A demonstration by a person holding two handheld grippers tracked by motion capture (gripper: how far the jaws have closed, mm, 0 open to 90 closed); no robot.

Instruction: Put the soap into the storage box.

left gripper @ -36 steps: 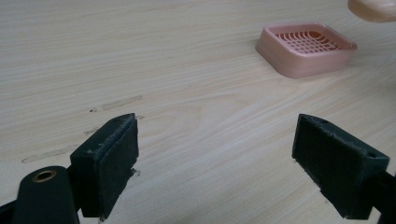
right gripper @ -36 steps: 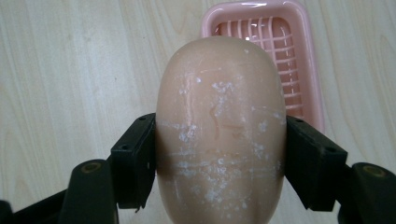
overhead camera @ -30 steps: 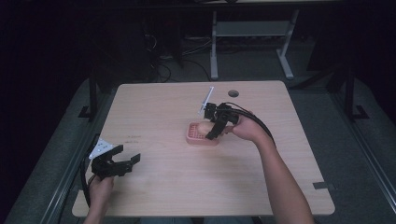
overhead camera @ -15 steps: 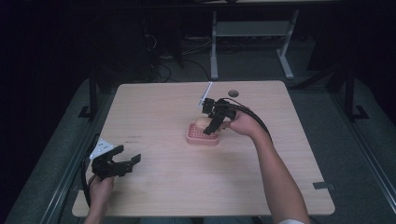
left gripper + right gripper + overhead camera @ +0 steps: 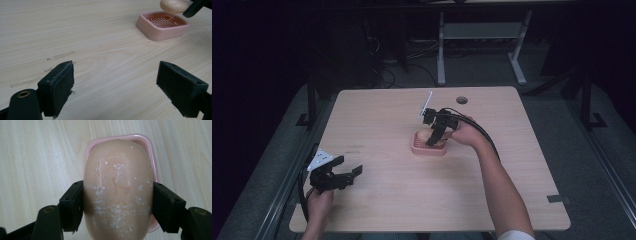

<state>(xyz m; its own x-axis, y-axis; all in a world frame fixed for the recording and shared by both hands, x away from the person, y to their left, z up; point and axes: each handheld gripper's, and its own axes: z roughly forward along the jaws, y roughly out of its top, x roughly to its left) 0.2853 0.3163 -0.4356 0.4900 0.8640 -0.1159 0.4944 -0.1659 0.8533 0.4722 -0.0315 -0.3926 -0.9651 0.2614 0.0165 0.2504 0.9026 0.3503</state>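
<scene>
A pink soap dish (image 5: 428, 149) with a slotted floor sits near the middle of the wooden table (image 5: 512, 165). My right gripper (image 5: 432, 140) is shut on a peach bar of soap (image 5: 117, 190), its pads pressing both long sides. The soap hangs just above the dish rim (image 5: 148, 143). In the left gripper view the soap (image 5: 172, 5) floats over the dish (image 5: 162, 27) at the far right. My left gripper (image 5: 349, 166) rests low at the table's front left corner, open with nothing between its jaws (image 5: 116, 73).
A dark round hole (image 5: 462, 100) lies near the table's back edge. A dark tab (image 5: 557, 198) sticks to the front right corner. Faint scuff marks (image 5: 60, 55) run ahead of the left gripper. A white frame (image 5: 482, 35) stands on the floor behind.
The right gripper has tipped more upright over the dish and raised the soap off it. The left gripper has stayed in place.
</scene>
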